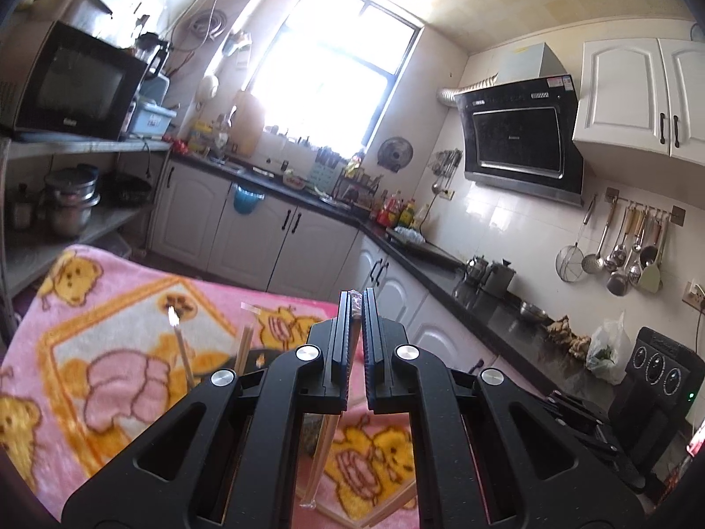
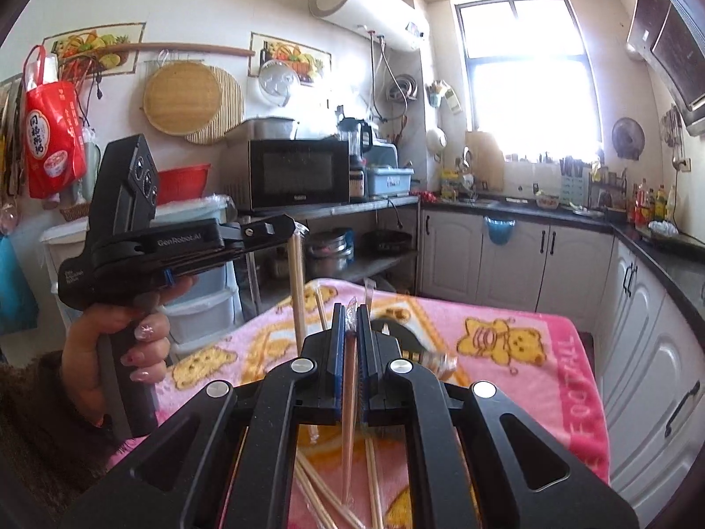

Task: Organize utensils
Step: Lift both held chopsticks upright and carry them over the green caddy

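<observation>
Both grippers are raised above the pink blanket-covered desk [image 2: 506, 379], whose far edge meets open floor before the cabinets [image 2: 520, 255]. The right gripper [image 2: 351, 326] has its fingers clenched on a wrapped chopstick [image 2: 349, 396] standing nearly upright, with more chopsticks [image 2: 317, 493] loose below. The left gripper [image 1: 356, 308], held level in the left hand [image 2: 119, 352], grips another wrapped chopstick [image 2: 298, 282].

Both fisheye cameras are looking forward along their own black fingers, sitting close above the pink blanket-covered surface [image 1: 132, 308]. The left wrist view is facing the window [image 1: 335, 66] and range hood [image 1: 520, 132] at right. The right wrist view is facing the microwave [image 2: 299, 176], sharing that window and blanket.
</observation>
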Motion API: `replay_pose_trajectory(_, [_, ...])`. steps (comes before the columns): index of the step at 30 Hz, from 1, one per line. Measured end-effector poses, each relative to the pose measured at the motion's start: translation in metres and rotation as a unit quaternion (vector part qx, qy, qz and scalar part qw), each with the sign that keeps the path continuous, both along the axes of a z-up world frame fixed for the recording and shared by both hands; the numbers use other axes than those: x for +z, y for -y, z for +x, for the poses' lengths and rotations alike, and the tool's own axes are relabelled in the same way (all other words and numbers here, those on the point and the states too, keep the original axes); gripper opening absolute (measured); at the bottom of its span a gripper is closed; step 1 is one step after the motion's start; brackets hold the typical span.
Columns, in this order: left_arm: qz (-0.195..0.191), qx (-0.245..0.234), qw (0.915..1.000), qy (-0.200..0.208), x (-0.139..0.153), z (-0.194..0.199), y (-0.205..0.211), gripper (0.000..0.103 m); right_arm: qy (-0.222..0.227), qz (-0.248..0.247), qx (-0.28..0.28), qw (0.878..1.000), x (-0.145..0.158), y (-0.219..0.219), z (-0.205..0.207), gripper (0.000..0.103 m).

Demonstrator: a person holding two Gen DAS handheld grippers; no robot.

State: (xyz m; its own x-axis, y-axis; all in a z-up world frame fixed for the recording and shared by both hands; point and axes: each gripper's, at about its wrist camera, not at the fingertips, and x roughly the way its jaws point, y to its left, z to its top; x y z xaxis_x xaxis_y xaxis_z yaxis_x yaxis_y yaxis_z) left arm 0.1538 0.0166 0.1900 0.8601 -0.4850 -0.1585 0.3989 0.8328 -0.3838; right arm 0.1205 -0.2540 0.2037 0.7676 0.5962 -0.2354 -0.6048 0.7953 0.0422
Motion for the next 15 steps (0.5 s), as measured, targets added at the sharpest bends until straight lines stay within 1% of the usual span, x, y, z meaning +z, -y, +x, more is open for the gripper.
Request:
replay_pose_trajectory(10, [-0.011,0.018,0.9992,0.033,0.033,0.016,-0.003,0.002,0.031,0.026,0.000,0.999,0.044,-0.004,0.023,0.005])
replay_pose_trajectory(15, [-0.005,0.030,0.9984,0.047,0.047,0.026,-0.001,0.002,0.038,0.038,-0.002,0.999,0.062,-0.007,0.041,0.005])
